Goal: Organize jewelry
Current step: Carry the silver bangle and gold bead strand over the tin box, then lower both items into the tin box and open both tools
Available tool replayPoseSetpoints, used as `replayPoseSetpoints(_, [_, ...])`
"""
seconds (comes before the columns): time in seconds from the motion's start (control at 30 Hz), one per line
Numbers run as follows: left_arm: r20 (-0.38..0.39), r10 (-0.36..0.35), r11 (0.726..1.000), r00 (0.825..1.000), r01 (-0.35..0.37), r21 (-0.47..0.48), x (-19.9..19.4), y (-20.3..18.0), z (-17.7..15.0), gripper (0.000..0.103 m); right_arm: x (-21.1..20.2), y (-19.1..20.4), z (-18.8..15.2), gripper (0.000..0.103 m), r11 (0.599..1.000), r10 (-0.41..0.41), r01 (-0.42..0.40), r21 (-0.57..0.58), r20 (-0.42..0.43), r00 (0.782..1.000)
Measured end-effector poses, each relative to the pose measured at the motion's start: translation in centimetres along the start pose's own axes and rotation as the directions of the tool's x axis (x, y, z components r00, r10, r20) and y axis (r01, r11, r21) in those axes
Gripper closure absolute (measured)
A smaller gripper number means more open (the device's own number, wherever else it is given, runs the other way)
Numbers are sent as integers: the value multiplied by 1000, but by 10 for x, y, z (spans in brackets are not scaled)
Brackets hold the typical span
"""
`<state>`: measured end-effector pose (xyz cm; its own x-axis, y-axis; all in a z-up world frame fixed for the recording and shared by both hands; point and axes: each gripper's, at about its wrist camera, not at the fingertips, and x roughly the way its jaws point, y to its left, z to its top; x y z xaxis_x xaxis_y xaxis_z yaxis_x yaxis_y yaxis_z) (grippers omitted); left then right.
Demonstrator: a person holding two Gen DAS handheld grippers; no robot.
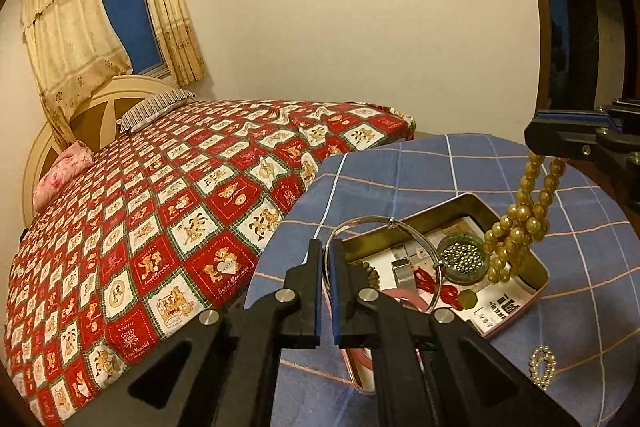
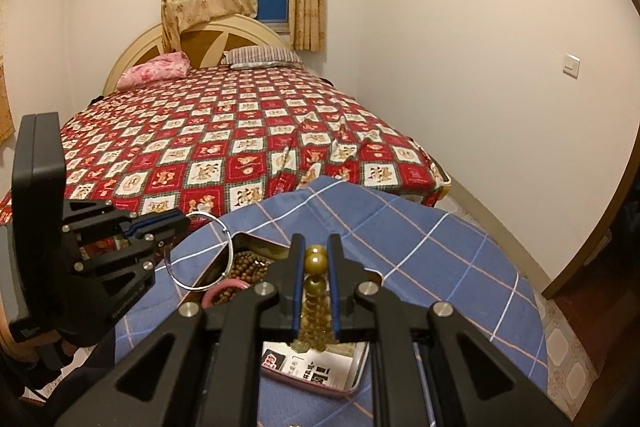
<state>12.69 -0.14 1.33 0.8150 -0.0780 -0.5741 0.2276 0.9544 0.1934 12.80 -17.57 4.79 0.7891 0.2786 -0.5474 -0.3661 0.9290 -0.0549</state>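
Now left jaws (image 1: pixel 327 291) clamping silver bangle (image 1: pixel 384 227), right jaws (image 2: pixel 316 291) pinching gold bead necklace (image 2: pixel 316 261) above tin (image 1: pixel 472 205).

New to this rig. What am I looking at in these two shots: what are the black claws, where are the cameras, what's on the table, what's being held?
No robot arm: a person carries two hand-held grippers, each with a fisheye camera looking along its fingers. The left wrist view shows the left gripper shut on a thin silver bangle. The right wrist view shows the right gripper shut on a gold bead necklace, which hangs over an open tin on the blue checked cloth. The tin holds a small jar of beads, wooden beads, red items and papers. A sparkly brooch lies on the cloth outside it.
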Motion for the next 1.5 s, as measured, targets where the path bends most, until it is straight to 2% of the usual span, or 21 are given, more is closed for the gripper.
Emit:
replayPoseSetpoints(0.33, [-35,11,1000,999,-10,14,23,-4,-4,101,27,-7,-3,90,999,9,-7,32,-43,999])
replayPoseSetpoints(0.93, [-107,21,999,994,-16,42,59,-16,-16,101,69,-18,-19,90,998,-20,28,61,-121,992])
replayPoseSetpoints(1.5, [-160,24,999,987,-16,52,79,-22,-29,100,92,-17,-39,90,998,-46,54,41,-182,982])
